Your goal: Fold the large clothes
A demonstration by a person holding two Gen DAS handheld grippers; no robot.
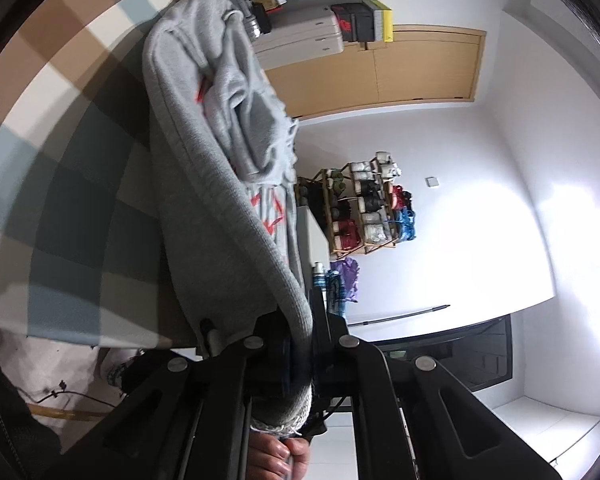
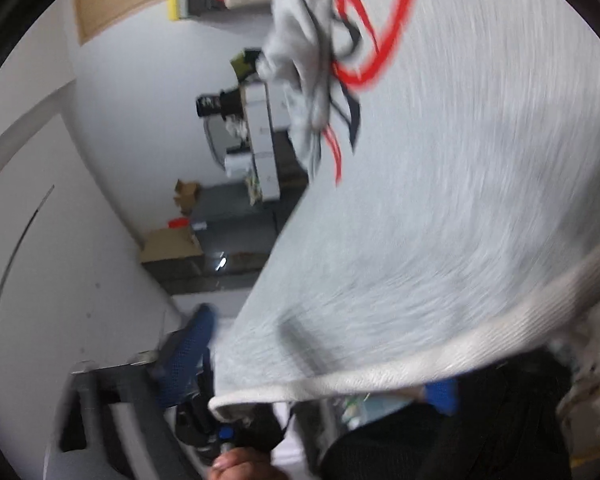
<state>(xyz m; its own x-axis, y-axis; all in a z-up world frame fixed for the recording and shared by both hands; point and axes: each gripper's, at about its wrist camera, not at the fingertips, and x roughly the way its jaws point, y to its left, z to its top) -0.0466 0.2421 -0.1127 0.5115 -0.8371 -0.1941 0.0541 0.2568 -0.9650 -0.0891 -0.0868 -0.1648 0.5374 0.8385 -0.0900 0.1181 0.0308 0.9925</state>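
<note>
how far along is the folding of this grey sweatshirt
Early. Done: the grey sweatshirt is picked up, its ribbed hem clamped in the left gripper. In hand: the right gripper stands open with the hem draped between its blue pads, not pinched. Left: no fold shows; the cloth hangs bunched over the checked cover.

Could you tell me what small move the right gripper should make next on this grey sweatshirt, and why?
Probably close the right gripper on the ribbed hem. The left gripper is already shut on the grey sweatshirt, while the right one's blue fingers stand apart with the hem draped between them, seemingly unpinched.
</note>
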